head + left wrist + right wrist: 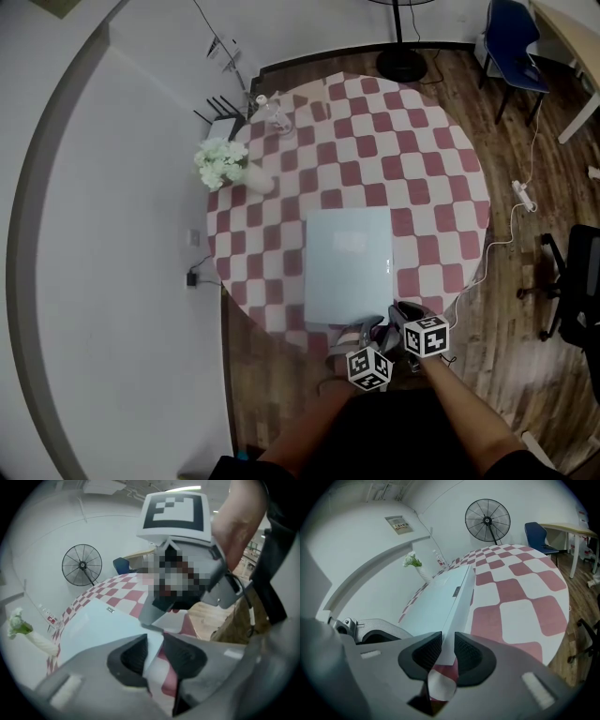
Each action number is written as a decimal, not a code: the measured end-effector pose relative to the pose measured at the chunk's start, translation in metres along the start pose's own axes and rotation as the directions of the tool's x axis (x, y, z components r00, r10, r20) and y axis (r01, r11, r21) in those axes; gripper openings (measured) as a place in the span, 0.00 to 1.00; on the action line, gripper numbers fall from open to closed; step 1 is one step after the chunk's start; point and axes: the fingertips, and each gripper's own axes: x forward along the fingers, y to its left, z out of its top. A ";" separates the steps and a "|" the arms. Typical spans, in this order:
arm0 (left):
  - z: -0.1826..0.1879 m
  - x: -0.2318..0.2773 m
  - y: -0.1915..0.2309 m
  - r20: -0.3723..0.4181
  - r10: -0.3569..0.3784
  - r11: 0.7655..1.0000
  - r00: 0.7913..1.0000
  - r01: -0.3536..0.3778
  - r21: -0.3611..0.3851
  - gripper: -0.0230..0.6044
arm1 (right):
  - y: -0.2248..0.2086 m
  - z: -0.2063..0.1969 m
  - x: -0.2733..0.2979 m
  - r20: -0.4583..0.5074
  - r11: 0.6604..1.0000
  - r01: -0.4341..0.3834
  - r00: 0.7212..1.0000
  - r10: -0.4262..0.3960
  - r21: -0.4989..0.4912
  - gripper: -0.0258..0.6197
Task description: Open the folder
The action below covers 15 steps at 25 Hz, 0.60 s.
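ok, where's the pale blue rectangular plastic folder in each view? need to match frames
Head view: pale blue folder lies at the near edge of the red-and-white checked table.
Left gripper view: folder left of centre, above the jaws.
Right gripper view: folder centre-left, long edge running up from the jaws.
Shared landmark: white flowers, left of the folder in all three.

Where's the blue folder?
In the head view, the folder lies flat near the front edge of the checkered table, with the flowers farther back on its left.

glossy smooth plastic folder [349, 265]; checked cloth tablecloth [422, 169]; wood-plank floor [511, 366].
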 end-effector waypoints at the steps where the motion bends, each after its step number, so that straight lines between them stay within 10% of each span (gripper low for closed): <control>1: 0.000 0.000 -0.001 0.000 -0.002 1.000 1.000 0.002 0.004 0.21 | 0.000 0.000 0.000 0.001 1.000 0.002 1.000 -0.002 -0.001 0.17; 15: 0.014 -0.024 -0.001 0.056 0.034 0.999 0.998 -0.032 -0.040 0.04 | 0.002 -0.001 -0.001 -0.008 1.000 -0.018 1.000 0.018 -0.017 0.17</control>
